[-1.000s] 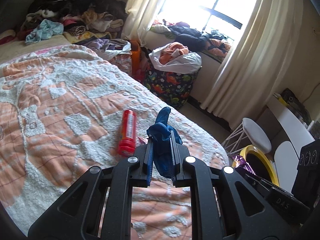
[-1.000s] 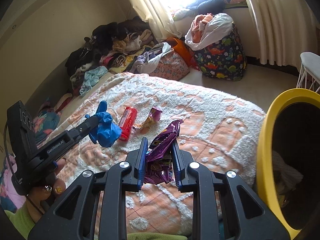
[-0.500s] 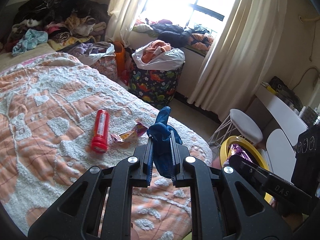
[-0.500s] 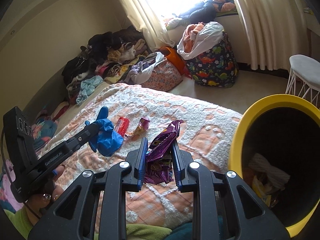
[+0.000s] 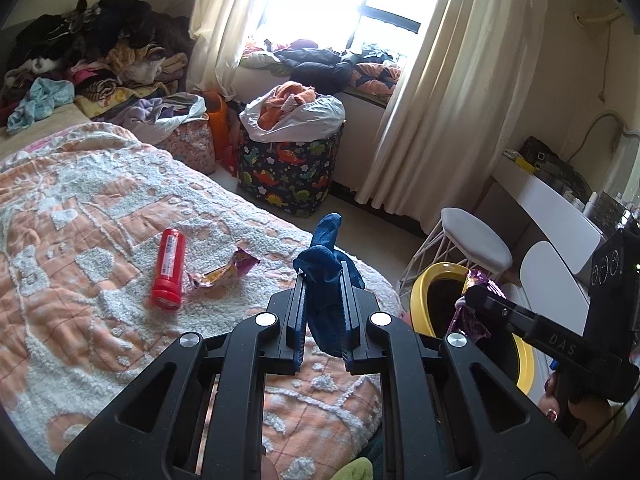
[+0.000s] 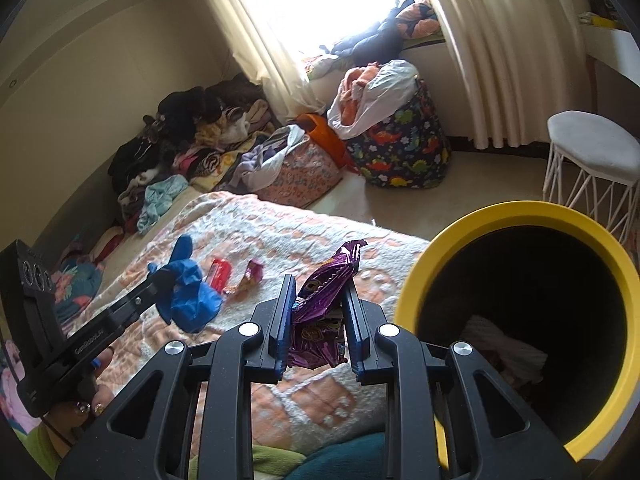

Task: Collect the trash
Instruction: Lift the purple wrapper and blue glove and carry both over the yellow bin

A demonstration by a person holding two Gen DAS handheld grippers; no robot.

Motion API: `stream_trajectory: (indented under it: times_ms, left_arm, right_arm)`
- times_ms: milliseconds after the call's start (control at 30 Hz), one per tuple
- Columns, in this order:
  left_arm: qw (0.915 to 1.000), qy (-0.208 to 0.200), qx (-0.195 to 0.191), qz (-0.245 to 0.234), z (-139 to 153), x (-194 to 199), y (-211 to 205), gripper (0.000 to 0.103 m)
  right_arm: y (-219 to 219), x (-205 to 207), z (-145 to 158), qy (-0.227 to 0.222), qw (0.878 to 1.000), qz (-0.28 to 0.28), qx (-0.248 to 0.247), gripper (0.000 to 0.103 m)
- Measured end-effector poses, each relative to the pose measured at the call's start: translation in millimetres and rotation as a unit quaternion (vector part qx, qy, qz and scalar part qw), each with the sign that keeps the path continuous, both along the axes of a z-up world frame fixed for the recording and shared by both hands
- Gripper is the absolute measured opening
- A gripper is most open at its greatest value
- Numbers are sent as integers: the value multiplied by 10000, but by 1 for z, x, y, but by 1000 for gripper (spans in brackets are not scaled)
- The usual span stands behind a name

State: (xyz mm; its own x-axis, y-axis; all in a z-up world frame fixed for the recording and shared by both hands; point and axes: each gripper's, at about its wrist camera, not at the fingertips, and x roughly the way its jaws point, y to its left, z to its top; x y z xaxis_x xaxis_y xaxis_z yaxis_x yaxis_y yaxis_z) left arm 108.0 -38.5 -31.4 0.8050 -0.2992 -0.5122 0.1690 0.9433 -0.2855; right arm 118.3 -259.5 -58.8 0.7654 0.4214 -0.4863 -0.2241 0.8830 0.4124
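**A:** What does each hand-held gripper carry?

**B:** The left hand-held gripper (image 5: pixel 322 316) is clamped on a blue glove (image 5: pixel 326 276), crumpled between the jaws with one finger of it poking up above the bed (image 5: pixel 80 208); the right hand-held gripper (image 6: pixel 318 320) is clamped on a purple wrapper (image 6: pixel 324 300), its crimped end sticking up past the fingertips; the yellow bin (image 6: pixel 516 214) stands just beside the bed, near the right gripper, its mouth open towards that camera.

**A:** How should these two pieces handle?

**B:** Both look very light and limp; the glove is soft and likely to stretch or cling to the pads, so it may need a shake on release; the wrapper is thin crinkled foil, probably slippery, held best across its bunched middle as it is here.

**A:** What is left on the bed?

**B:** A red tube (image 5: pixel 168 274) lying on its side, and just beside it a small yellow-and-purple wrapper (image 5: pixel 224 274); the tube appears rigid and round, so a grip across its middle would suit, with some risk of it rolling on the quilt; the small wrapper is flat, best pinched at a raised edge.
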Motion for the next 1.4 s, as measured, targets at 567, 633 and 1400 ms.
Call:
stream_trajectory:
  times_ms: [567, 633, 1400]
  left_arm:
    - [9986, -93, 259, -449, 5, -6, -39, 9]
    - [9982, -103, 295, -512, 5, -7, -44, 9]
    - [9896, -61, 696, -1258, -6, -12, -105, 9]
  right_arm:
    - [-62, -1, -1, -37, 9976, -691, 44, 22]
    - [-68, -1, -1, -30, 9971, -759, 58, 22]
    - [-113, -2, -19, 145, 9892, -1454, -102, 22]
